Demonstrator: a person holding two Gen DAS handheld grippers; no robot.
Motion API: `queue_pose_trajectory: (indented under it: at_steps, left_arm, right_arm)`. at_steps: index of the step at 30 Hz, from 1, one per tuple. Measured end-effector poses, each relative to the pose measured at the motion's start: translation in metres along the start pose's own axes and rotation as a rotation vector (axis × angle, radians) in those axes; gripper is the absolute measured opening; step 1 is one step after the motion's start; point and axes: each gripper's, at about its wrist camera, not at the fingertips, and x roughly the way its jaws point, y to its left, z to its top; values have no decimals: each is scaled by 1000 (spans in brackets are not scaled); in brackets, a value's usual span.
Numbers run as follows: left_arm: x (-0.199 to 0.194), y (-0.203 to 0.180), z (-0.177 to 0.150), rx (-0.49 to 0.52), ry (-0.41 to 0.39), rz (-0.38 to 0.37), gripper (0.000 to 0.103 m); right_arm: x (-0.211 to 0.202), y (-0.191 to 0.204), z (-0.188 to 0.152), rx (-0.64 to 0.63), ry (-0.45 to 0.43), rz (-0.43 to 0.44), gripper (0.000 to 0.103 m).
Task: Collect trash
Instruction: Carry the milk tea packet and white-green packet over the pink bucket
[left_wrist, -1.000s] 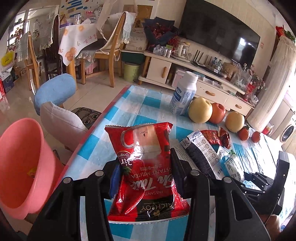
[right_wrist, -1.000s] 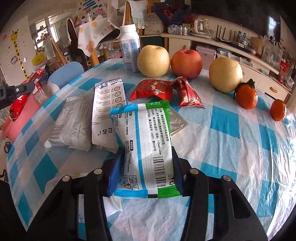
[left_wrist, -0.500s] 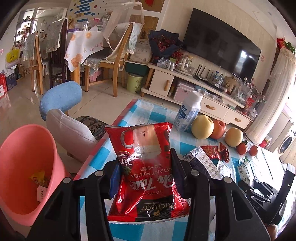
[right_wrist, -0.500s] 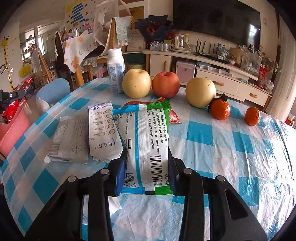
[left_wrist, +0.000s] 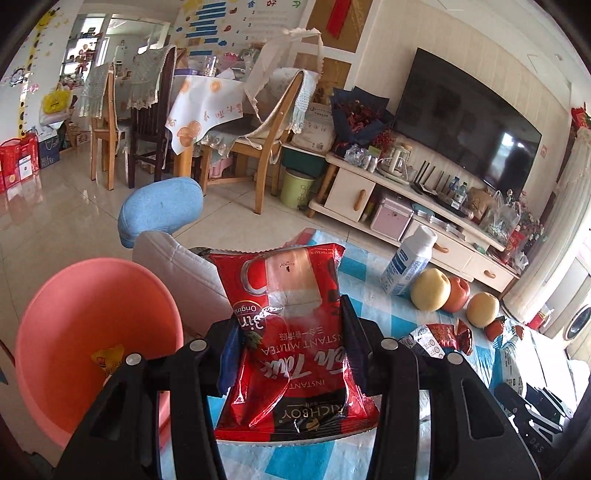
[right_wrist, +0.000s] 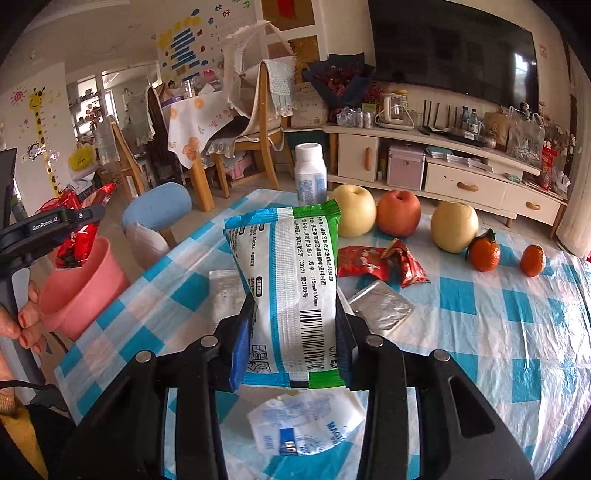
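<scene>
**Two wrappers in the air, one bin off the table's edge**

The left gripper (left_wrist: 288, 347) is clamped on a red milk-tea packet (left_wrist: 291, 332), its pads pressing the packet's two side edges. The right gripper (right_wrist: 295, 336) is likewise closed on a white wipes pack with blue and green trim (right_wrist: 291, 291). Both packs are lifted clear of the checked tablecloth (right_wrist: 517, 314). The pink bin (left_wrist: 92, 332) stands on the floor just beside the table's left edge, with a yellow scrap already inside; in the right wrist view the red packet hangs about over its rim.

The likeliest failure is a miss. The bin sits low and off to the side, so a release made too soon would probably drop the packet on the floor or on the padded stool (left_wrist: 184, 266) next to it. The light, glossy film may also slide in the pads or flutter as it falls. With both hands heading for one opening, the grippers could bump each other.

Each pack's long axis runs along its gripper's fingers, pointing forward and away from the camera. The red packet's print reads upside down, its torn top farthest out; the wipes pack's barcode end lies between the pads.
</scene>
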Motion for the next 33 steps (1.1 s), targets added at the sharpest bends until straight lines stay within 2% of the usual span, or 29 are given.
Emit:
queue_pose_trajectory:
  at_steps: [4, 10, 25, 33]
  left_arm:
    - [-8, 15, 5, -19, -20, 25, 49]
    - [-19, 47, 13, -74, -51, 67, 49]
    - [-38, 156, 23, -269, -77, 205, 49]
    - [-38, 201, 19, -340, -57, 248, 49]
  right_arm:
    - [2, 31, 8, -10, 1, 61, 40]
    - [7, 92, 25, -98, 7, 137, 40]
    - [44, 236, 57, -238, 44, 339, 40]
    - [69, 285, 63, -289, 66, 377, 40]
